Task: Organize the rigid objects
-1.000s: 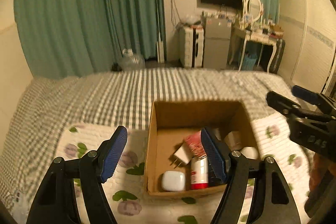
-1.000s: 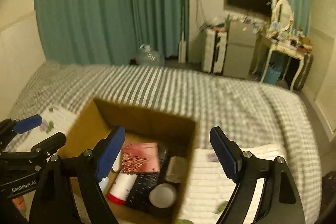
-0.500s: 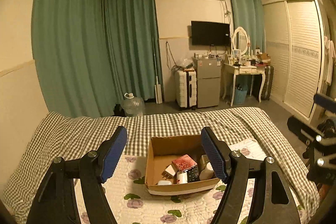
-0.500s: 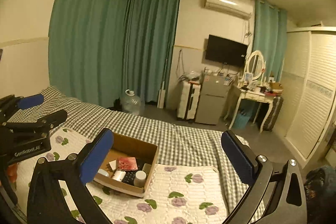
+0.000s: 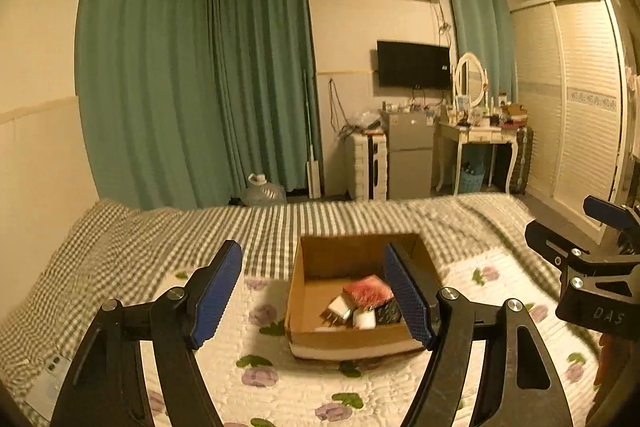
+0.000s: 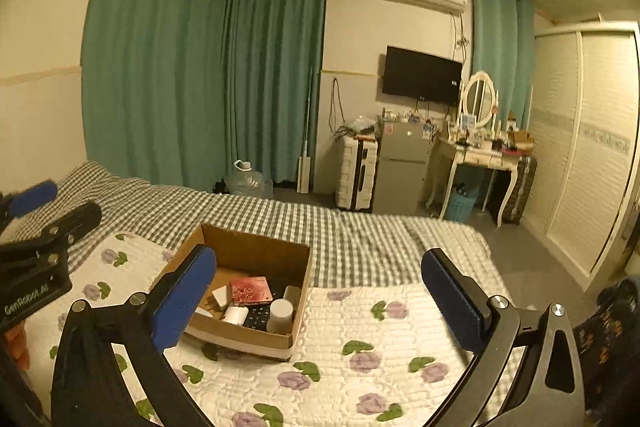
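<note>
Cardboard box (image 6: 256,331) resting on the floral quilt (image 6: 384,359) toward the near edge of the bed, left of the quilt's middle in the right wrist view. Inside, crowded toward the near-right corner: a red patterned card or booklet (image 6: 250,289), a white charger plug (image 6: 221,297), a white cylinder lying down (image 6: 235,315), a dark keypad device (image 6: 256,317), an upright pale cup or jar (image 6: 280,311). Far-left part of the box floor bare.

Left gripper (image 5: 316,293) spread wide, nothing between the pads, hovering above and short of the box. Right gripper (image 6: 320,301) likewise spread wide and empty, off to the right of the box.

Step in hand, by judgement: picking the first item out. Best to come down from above on something standing proud, such as the upright cup, keeping the pads either side of it and clear of the box's right wall. Steadying the near wall with the other gripper likely useful, since a light box on a soft quilt may slide or tip.

Plenty of open quilt right of the box for laying things out; less on the left. Checked blanket (image 6: 280,227) beyond the far wall also free. Soft surface, so upright items may topple when set down.
</note>
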The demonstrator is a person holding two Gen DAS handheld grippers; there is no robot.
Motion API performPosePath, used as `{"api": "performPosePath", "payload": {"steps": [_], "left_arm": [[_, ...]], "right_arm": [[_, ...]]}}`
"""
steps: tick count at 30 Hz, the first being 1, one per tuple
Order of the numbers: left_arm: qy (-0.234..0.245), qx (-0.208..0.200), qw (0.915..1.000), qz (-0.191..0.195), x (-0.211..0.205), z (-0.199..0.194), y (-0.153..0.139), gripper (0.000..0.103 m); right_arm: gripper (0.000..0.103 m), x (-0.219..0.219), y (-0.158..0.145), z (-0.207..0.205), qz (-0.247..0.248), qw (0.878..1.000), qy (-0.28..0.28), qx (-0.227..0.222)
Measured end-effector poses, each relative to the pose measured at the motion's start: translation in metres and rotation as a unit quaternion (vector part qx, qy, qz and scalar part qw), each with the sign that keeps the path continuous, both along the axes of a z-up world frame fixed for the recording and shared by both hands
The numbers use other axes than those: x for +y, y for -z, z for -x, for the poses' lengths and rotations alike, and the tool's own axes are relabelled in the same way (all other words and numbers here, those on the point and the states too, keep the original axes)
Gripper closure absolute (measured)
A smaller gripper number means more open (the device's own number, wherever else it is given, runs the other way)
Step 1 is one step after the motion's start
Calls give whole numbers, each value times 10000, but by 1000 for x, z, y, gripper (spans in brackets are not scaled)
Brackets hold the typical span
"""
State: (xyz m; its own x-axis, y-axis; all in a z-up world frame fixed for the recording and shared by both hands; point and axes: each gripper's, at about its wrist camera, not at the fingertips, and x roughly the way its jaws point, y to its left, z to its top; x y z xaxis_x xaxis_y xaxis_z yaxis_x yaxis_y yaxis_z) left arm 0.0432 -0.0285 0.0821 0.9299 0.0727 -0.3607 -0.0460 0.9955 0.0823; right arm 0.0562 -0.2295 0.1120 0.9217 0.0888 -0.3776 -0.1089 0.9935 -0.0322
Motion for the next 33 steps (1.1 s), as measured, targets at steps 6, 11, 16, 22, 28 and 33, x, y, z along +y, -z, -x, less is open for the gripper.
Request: {"api": "performPosePath", "payload": {"steps": [6, 11, 16, 22, 28, 33], "left_arm": [[-5, 429, 9990, 113, -3, -26, 52, 27], [-14, 690, 9976, 71, -10, -33, 80, 27], [-124, 795, 9965, 209, -5, -34, 85, 27], [-167, 703, 9971, 225, -4, -26, 79, 27], [-155, 673, 9974, 200, -5, -24, 77, 27], [-184, 694, 9972, 218, -1, -27, 79, 27]], "right_arm": [[0, 9, 60, -24, 114, 9994, -9, 314], [0, 13, 92, -36, 267, 9982, -64, 528], [0, 12, 102, -37, 271, 9983, -69, 506], [0, 9, 98, -33, 203, 9982, -47, 559], [0, 12, 97, -31, 213, 9982, -37, 551], [0, 12, 97, -30, 229, 9983, -32, 534]]}}
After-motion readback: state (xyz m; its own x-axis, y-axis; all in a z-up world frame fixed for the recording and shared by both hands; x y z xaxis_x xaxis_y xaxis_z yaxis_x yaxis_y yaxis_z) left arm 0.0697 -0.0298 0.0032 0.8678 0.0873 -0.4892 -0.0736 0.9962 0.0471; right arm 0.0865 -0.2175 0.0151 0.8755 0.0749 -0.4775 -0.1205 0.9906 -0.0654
